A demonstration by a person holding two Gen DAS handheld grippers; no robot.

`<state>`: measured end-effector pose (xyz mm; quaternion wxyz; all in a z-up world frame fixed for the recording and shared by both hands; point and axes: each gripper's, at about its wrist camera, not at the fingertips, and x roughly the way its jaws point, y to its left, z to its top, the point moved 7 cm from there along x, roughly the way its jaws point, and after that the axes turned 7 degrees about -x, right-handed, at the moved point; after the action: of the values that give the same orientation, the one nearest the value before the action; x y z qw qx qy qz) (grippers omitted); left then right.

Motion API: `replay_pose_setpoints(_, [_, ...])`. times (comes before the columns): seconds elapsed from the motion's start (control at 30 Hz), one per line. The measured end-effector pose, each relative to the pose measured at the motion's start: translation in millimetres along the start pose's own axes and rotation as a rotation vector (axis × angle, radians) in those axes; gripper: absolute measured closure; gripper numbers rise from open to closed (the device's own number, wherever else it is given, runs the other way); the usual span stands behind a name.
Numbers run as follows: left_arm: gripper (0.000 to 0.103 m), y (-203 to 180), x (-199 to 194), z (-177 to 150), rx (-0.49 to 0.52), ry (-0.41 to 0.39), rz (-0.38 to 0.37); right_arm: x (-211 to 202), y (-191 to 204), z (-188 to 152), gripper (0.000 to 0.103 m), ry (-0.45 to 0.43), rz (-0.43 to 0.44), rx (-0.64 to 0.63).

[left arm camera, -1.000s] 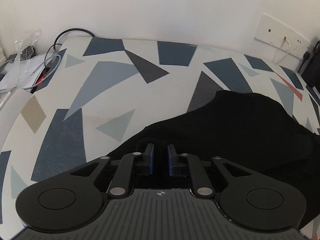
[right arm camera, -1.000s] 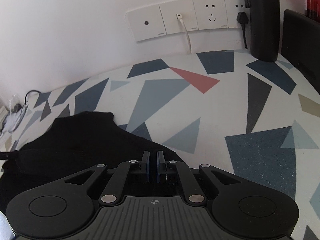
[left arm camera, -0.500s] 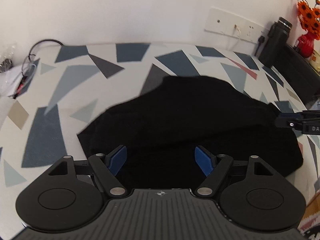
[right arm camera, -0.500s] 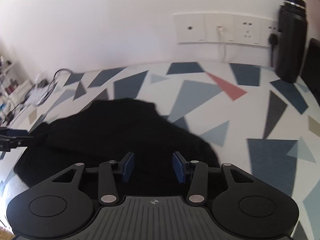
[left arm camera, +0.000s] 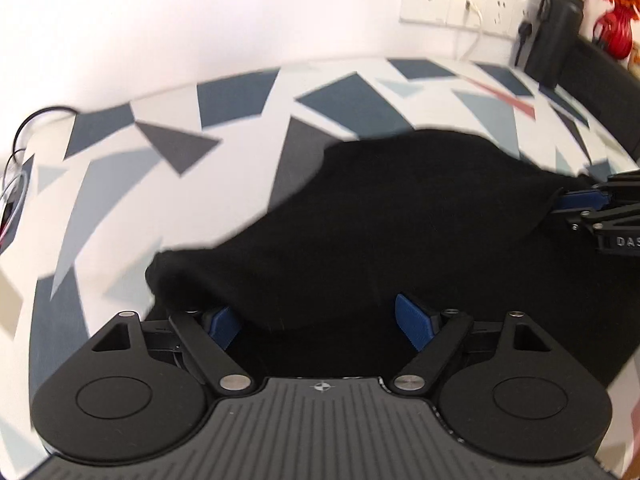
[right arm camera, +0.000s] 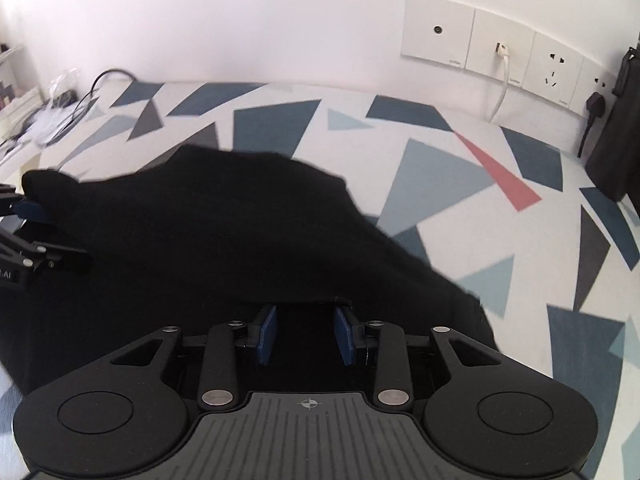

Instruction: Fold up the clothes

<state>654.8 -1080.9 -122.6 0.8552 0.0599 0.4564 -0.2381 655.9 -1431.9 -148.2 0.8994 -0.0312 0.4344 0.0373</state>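
A table (right arm camera: 460,184) patterned with blue and grey triangles carries your black garment (left arm camera: 420,220), heaped at its middle. Your left gripper (left arm camera: 324,322) gapes wide over the near hem; your right gripper (right arm camera: 306,334) stands released too. A dark flask (left arm camera: 556,28) flanks wall sockets (right arm camera: 500,56). "DAS" shows on the right gripper's side.

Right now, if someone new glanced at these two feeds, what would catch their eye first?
The black garment lying in a heap across the middle of the geometric-patterned tablecloth. Next, both claws are open at its near edge: the left claw wide apart, the right claw narrower. Behind, white wall sockets hold a white cable.
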Motion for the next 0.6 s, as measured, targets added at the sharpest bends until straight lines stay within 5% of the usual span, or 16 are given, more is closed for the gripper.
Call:
replay_pose_setpoints(0.2, [0.020,34.4,18.7,54.1,-0.068,-0.105,0.111,25.1,-39.2,39.0,0.070,-0.081,-0.124,0.102])
replay_pose_setpoints(0.37, [0.017,55.9,-18.0,76.3,-0.184,-0.190,0.031,-7.2,-58.5,49.8,0.055,-0.160,-0.097,0.181])
replay_pose_setpoints(0.53, [0.015,57.8,-35.9,37.8,-0.138,-0.116,-0.049,-37.3,-39.6,15.5,0.051,-0.107,0.007,0.147])
replay_pose_setpoints(0.6, [0.015,53.5,-31.9,20.2,-0.119,-0.047,-0.077,-42.5,-35.2,0.0,0.046,-0.067,-0.020,0.131])
